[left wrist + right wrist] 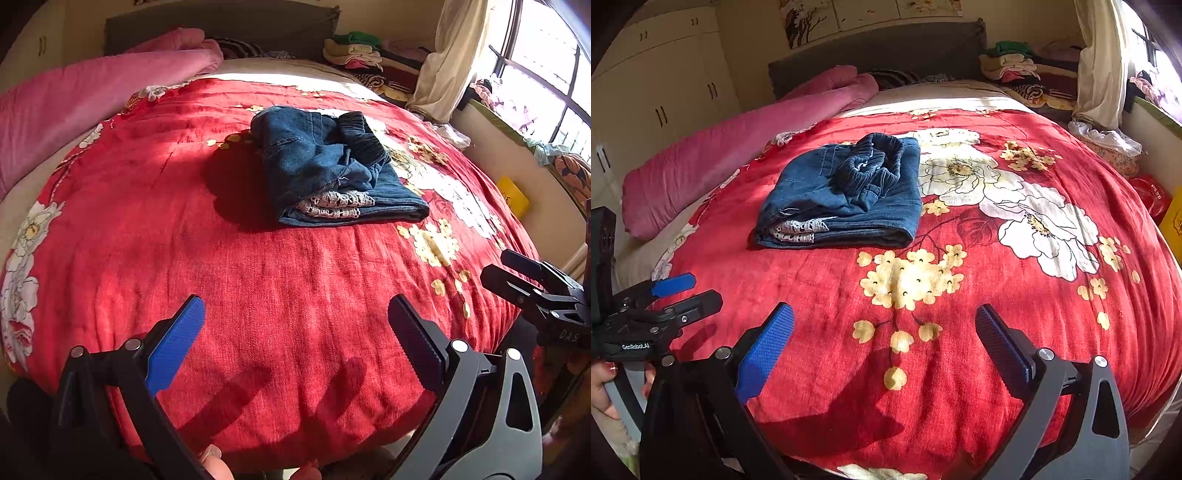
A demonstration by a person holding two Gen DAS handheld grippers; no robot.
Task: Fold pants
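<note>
Blue denim pants (pixel 332 166) lie folded into a thick bundle on the red floral blanket (pixel 258 295), with white lace trim showing at the near edge. In the right wrist view the pants (pixel 846 195) sit left of centre, ribbed waistband on top. My left gripper (pixel 295 332) hovers open over the blanket's near part, well short of the pants, holding nothing. My right gripper (pixel 884 339) is open too, empty, above the yellow flower print. Each gripper shows at the edge of the other's view: the right gripper (pixel 509 273), the left gripper (pixel 694 291).
A pink quilt (pixel 738 147) lies rolled along the bed's left side. Piled clothes (pixel 1015 66) and a curtain (pixel 1100 62) stand at the head on the right. White wardrobes (pixel 653 96) line the left wall. A hand (pixel 602 384) holds the left gripper's handle.
</note>
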